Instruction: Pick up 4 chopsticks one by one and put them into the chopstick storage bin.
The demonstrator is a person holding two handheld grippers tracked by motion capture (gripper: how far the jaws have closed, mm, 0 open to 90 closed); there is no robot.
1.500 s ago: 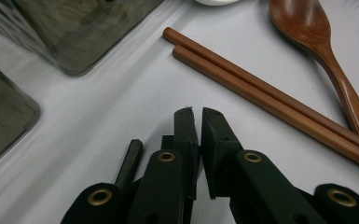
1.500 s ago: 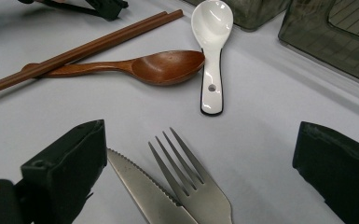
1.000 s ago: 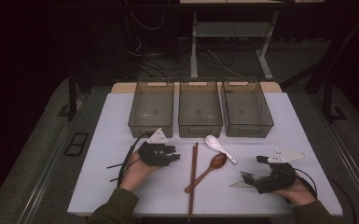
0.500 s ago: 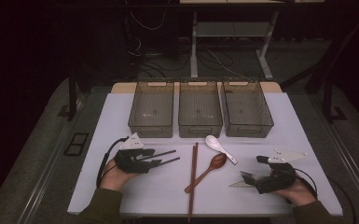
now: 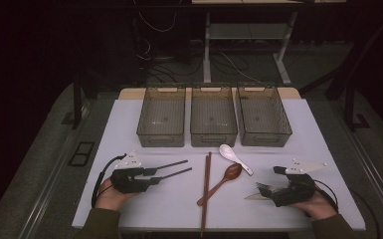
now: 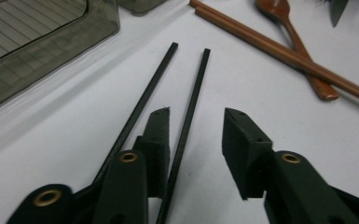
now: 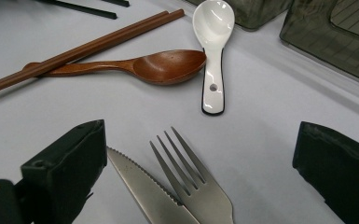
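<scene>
On the counter (image 5: pixel 129 129), toward seven o'clock, the left gripper (image 5: pixel 171 169) had slid away from the centre since a second before, when it sat close by the brown chopsticks (image 5: pixel 205 189); its fingers (image 6: pixel 158 140) had just been narrowing, though they stood released, one black chopstick (image 6: pixel 189 107) lying between them and the other black chopstick (image 6: pixel 142 100) just outside. Both sticks ran long-axis toward three o'clock, tips short of the brown pair, with bare counter around them and the three bins (image 5: pixel 214 117) at twelve. At five o'clock the right gripper (image 5: pixel 264 191) had kept still, fingers wide apart over a knife (image 7: pixel 144 186) and fork (image 7: pixel 191 182).
</scene>
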